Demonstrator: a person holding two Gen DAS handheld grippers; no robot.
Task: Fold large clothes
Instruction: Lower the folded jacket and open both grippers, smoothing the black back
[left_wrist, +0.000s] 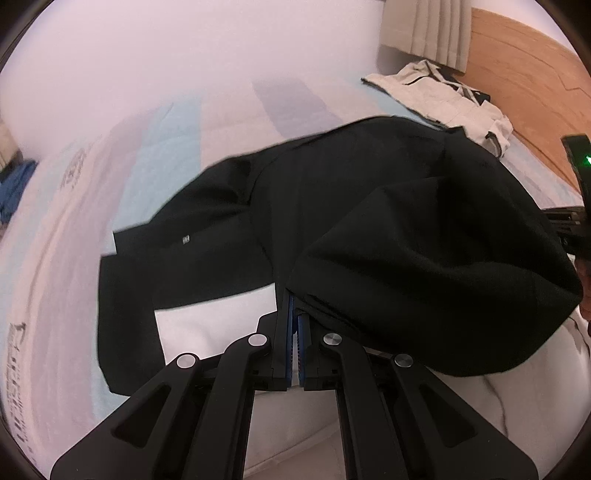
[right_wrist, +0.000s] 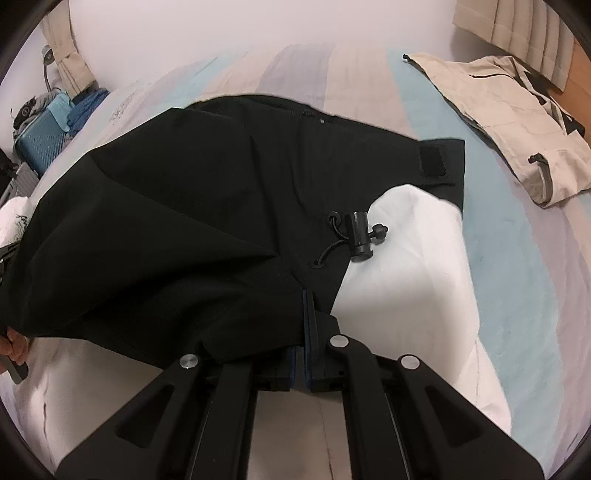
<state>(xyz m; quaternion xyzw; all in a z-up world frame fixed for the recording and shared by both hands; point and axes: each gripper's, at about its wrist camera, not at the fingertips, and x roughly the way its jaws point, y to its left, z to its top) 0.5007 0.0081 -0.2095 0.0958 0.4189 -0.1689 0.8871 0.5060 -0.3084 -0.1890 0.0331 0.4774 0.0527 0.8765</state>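
Note:
A large black jacket (left_wrist: 332, 192) with a white lower panel (left_wrist: 214, 325) lies on the striped bed. My left gripper (left_wrist: 294, 306) is shut on a fold of its black cloth, which bulges up to the right of the fingers. In the right wrist view the same black jacket (right_wrist: 184, 192) spreads ahead, its white panel (right_wrist: 406, 266) to the right and a black cord stopper (right_wrist: 360, 236) lying on it. My right gripper (right_wrist: 307, 306) is shut on the jacket's black edge, with cloth draped over the left finger.
A folded beige garment (right_wrist: 517, 122) lies at the bed's far right, also seen as the beige garment (left_wrist: 443, 99). A wooden headboard (left_wrist: 524, 81) and curtain (left_wrist: 428, 29) stand behind. Blue luggage (right_wrist: 40, 136) sits beside the bed (right_wrist: 517, 266). A hand (right_wrist: 14, 343) shows at the left edge.

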